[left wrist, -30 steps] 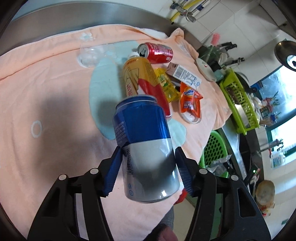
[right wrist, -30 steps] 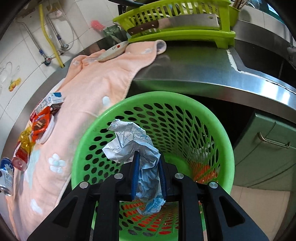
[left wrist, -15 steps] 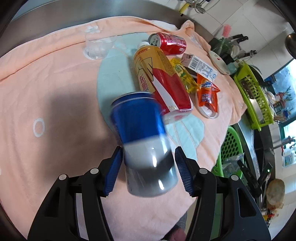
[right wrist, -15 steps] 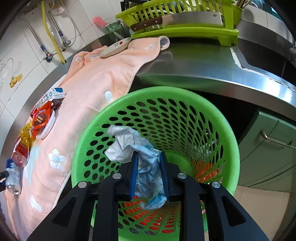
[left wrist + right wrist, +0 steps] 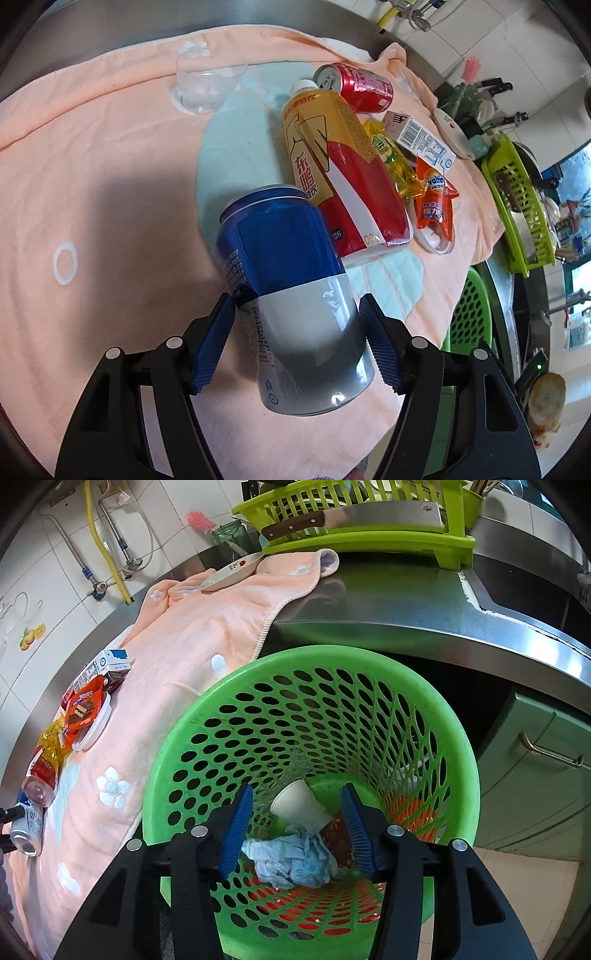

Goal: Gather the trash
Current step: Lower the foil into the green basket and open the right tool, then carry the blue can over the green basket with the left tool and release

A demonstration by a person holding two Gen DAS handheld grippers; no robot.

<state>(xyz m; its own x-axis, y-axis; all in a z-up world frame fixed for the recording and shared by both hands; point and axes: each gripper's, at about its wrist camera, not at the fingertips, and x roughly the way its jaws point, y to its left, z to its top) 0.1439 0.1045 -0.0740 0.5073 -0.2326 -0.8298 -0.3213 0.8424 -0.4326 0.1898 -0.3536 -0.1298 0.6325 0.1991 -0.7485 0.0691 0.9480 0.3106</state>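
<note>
Blue-and-silver can; peach towel, white flower motifs; green perforated basket; red can.

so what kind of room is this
Most likely a home kitchen: a stainless steel counter, a lime-green plastic dish rack holding a wooden-handled cleaver, and white wall tiles with exposed water pipes.
</note>
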